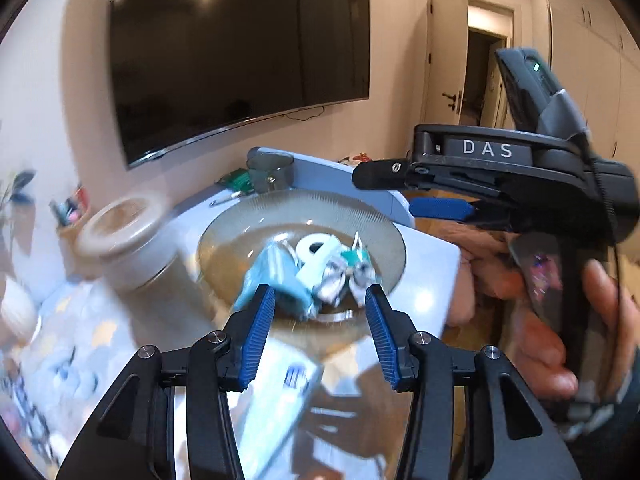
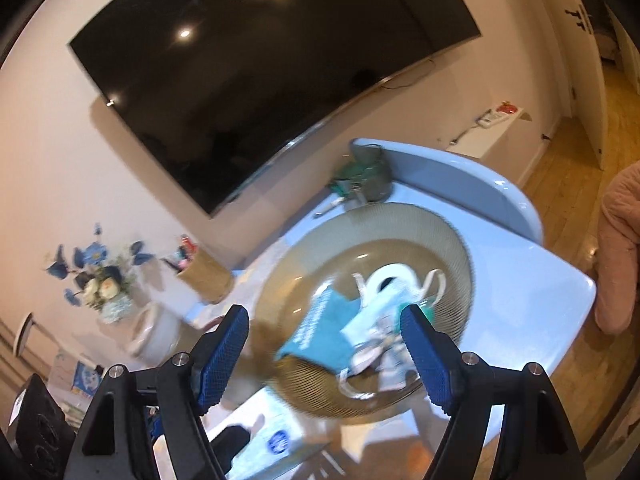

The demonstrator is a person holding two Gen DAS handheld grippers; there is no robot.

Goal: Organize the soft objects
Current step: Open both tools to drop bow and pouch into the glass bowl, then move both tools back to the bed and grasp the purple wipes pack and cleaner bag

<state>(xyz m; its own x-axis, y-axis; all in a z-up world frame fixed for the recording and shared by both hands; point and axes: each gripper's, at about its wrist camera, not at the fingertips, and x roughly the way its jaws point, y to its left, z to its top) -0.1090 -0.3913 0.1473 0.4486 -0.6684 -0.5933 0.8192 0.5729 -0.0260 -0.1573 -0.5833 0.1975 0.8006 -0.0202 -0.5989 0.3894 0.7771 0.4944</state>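
A ribbed glass bowl (image 1: 376,220) (image 2: 448,236) stands on a pale blue table. In it lie soft items: a teal packet (image 1: 276,276) (image 2: 320,332), a white roll (image 1: 312,246) (image 2: 390,276) and small crumpled wrappers (image 1: 356,268) (image 2: 380,344). My left gripper (image 1: 320,300) is open and empty, just in front of the bowl's near rim. My right gripper (image 2: 324,320) is open and empty above the bowl; in the left wrist view (image 1: 384,190) it reaches in from the right over the bowl's far rim.
A white lidded jar (image 1: 128,240) (image 2: 152,336) stands left of the bowl. A dark cup (image 1: 270,174) (image 2: 370,172) is behind it. A blue-white box (image 1: 288,392) (image 2: 272,432) lies near the front. A pen holder (image 2: 204,272), flowers (image 2: 100,276) and a wall TV (image 1: 240,52) are at the back.
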